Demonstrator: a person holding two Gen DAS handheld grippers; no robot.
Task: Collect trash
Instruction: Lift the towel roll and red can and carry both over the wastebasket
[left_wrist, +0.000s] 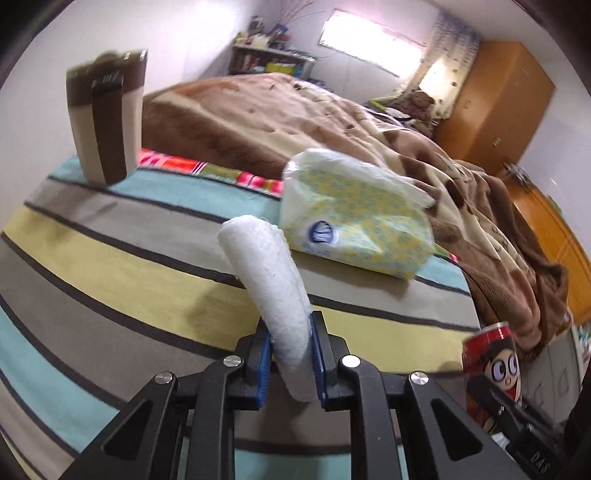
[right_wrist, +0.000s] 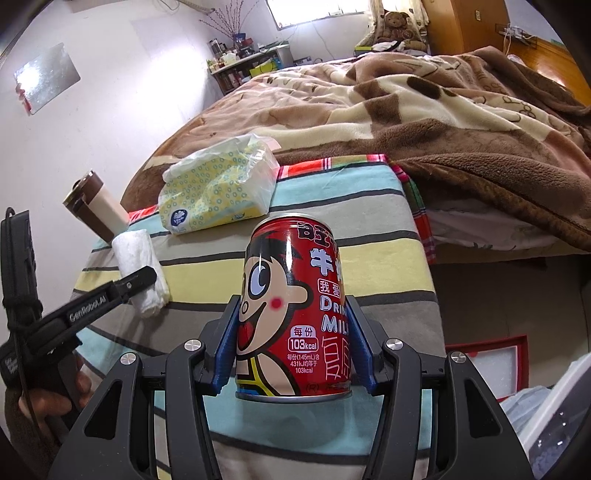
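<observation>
From the left wrist view, a rolled white tissue (left_wrist: 271, 295) is seen pinched between the blue pads of the left gripper (left_wrist: 291, 363), held near its lower end so that the roll curves up and forward above the striped cloth (left_wrist: 110, 258). The tissue is judged light, soft and easily crushed, so a gentle pinch across its width should be enough. A pack of tissues (left_wrist: 351, 218) lies just beyond on the cloth, and a brown and cream flask (left_wrist: 105, 114) stands at the far left. The gripper is pointed forward and slightly up, low over the cloth.

From the right wrist view, a red milk can (right_wrist: 293, 314) is seen clamped upright between the pads of the right gripper (right_wrist: 293, 354), taken at its lower half. The can is judged stiff, smooth and somewhat slippery, though thin-walled, so it is best squeezed firmly across its sides. The gripper is held level over the cloth's near edge, beside the blanket (right_wrist: 424, 110).
</observation>
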